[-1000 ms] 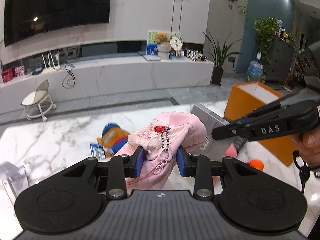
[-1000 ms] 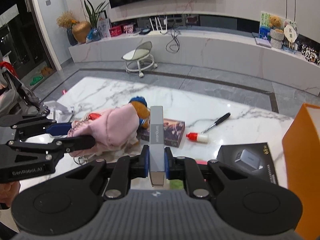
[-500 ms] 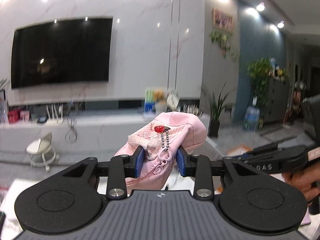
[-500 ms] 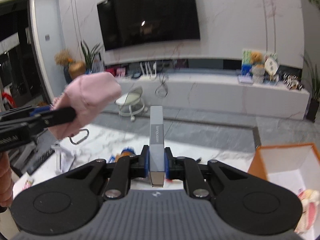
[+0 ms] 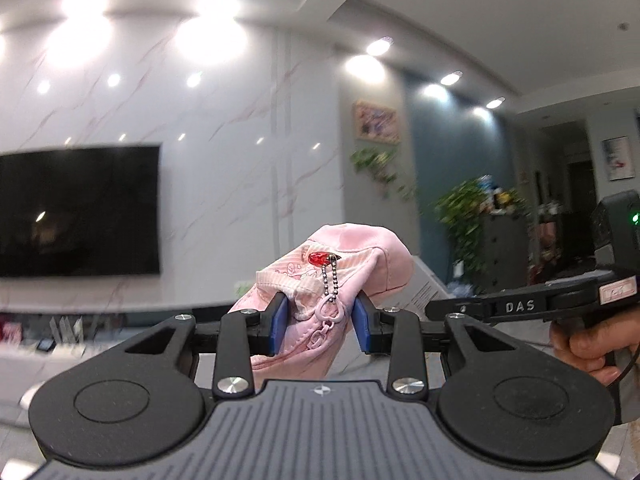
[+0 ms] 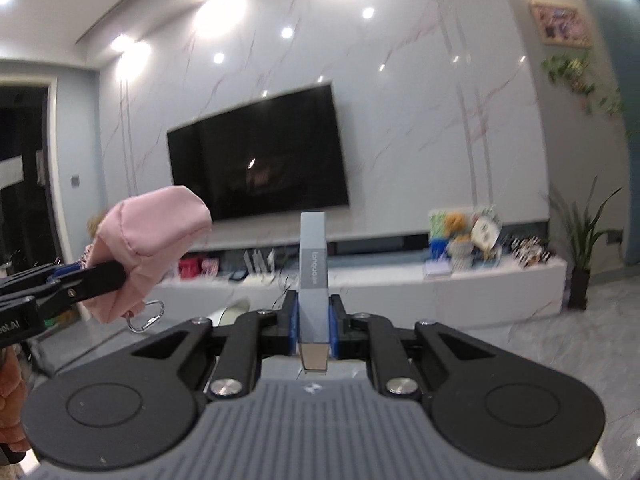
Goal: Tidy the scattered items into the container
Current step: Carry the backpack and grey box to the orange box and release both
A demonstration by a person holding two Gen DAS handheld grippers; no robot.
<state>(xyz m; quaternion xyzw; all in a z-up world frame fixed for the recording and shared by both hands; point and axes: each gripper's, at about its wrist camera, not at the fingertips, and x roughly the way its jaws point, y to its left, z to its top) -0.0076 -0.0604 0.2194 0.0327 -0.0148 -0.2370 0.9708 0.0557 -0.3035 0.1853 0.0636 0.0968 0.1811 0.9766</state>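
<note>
My left gripper (image 5: 320,320) is shut on a pink fabric pouch (image 5: 348,256) with a red charm on a bead chain; the pouch is held high in the air. It also shows in the right wrist view (image 6: 152,248) at the left, with a silver carabiner hanging below. My right gripper (image 6: 314,326) is shut on a slim grey box (image 6: 313,264) held upright. The right gripper also shows at the right edge of the left wrist view (image 5: 520,304), with a corner of the grey box (image 5: 426,288) behind the pouch. The container and the table are out of view.
Both cameras point up at the room. A black TV (image 6: 256,160) hangs on the marble wall above a white console (image 6: 440,292) with toys. Potted plants (image 5: 464,216) stand at the right.
Both grippers have risen and tilted upward with their loads. The marble table, the scattered items and the orange box have dropped out of both views.
</note>
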